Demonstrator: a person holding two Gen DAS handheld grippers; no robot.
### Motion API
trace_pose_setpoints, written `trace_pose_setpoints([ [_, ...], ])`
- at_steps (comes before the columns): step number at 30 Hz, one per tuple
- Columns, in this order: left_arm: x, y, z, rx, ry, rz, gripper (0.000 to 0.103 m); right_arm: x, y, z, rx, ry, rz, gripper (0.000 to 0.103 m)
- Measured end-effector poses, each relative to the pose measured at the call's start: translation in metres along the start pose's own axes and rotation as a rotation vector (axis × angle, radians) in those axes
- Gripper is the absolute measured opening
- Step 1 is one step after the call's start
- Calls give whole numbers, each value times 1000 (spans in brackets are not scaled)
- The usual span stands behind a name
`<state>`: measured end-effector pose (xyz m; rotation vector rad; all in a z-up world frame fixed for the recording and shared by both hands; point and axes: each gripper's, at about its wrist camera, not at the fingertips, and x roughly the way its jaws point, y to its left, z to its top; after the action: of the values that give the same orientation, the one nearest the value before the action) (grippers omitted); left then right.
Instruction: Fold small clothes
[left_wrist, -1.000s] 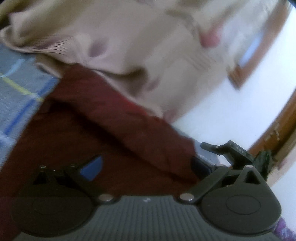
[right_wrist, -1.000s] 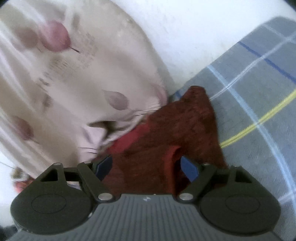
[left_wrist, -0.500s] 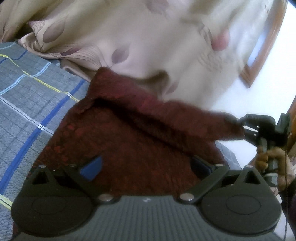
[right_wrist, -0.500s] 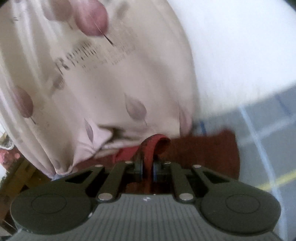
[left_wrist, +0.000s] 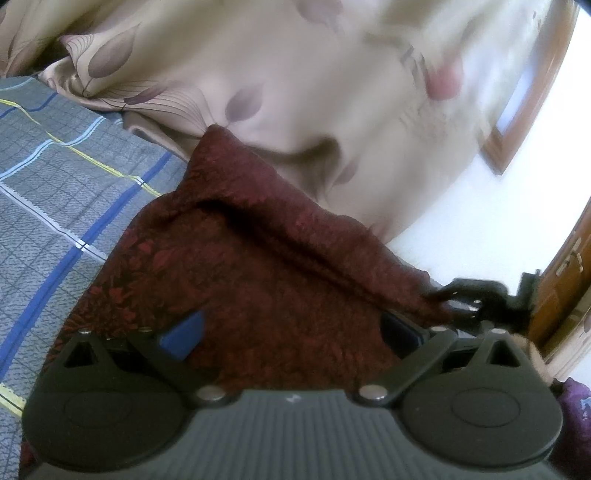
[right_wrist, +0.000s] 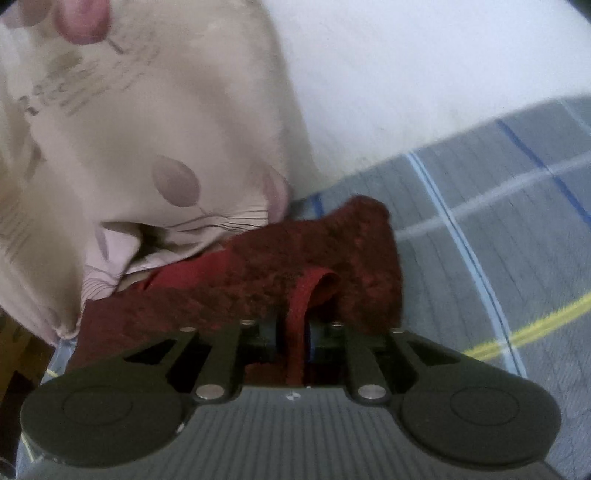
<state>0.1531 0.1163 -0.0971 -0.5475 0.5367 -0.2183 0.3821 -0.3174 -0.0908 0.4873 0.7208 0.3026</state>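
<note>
While the maroon garment (left_wrist: 258, 280) is lying spread across the grey checked bedsheet (left_wrist: 62, 206), with its far edge tucked against the beige leaf-print curtain (left_wrist: 295, 92), the right claw (right_wrist: 295, 332) is pinching a red hem of that garment (right_wrist: 299, 314) between its pads. Its jaws are nearly together and are easing apart very slightly, yet the cloth is still standing clamped in the narrow gap. From the left wrist view the right claw (left_wrist: 461, 299) is showing at the garment's far right corner, drawing that corner up into a ridge. The left claw (left_wrist: 291, 332) is standing wide open over the near part of the garment, its blue pads (left_wrist: 184, 332) either side of the cloth and gripping nothing.

Judging by the raised corner, the step in hand is probably carrying one side over to make a fold. To do it well, the right claw should be keeping firm pressure on the hem, since thin fabric slips out of a loosening grip. The left claw would do best closing on the matching near corner, so both corners travel together and the fold line stays straight. Keeping the cloth low over the bedsheet and clear of the curtain should be helping it land flat, without bunching.
</note>
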Motion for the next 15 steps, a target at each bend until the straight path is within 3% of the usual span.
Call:
trace_pose_setpoints([
  [1, 0, 0, 0, 1, 0, 1, 103, -2, -2, -1, 21, 6, 4, 21],
  [3, 0, -1, 0, 6, 2, 5, 103, -17, -5, -1, 81, -25, 38, 33],
  [5, 0, -4, 1, 17, 9, 15, 103, -42, -1, -2, 89, -83, 56, 37],
  [8, -10, -13, 1, 43, 26, 28, 103, -90, 10, -17, 73, -102, 116, 41],
  [10, -25, -18, 1, 43, 37, 13, 103, -130, 22, -40, 8, -82, 130, 44],
  [12, -44, -21, 0, 37, 39, -3, 103, -168, 32, -70, -60, -58, 107, 54],
  [15, -75, -21, -2, 75, 58, -6, 103, -218, 35, -112, -119, -8, 74, 55],
])
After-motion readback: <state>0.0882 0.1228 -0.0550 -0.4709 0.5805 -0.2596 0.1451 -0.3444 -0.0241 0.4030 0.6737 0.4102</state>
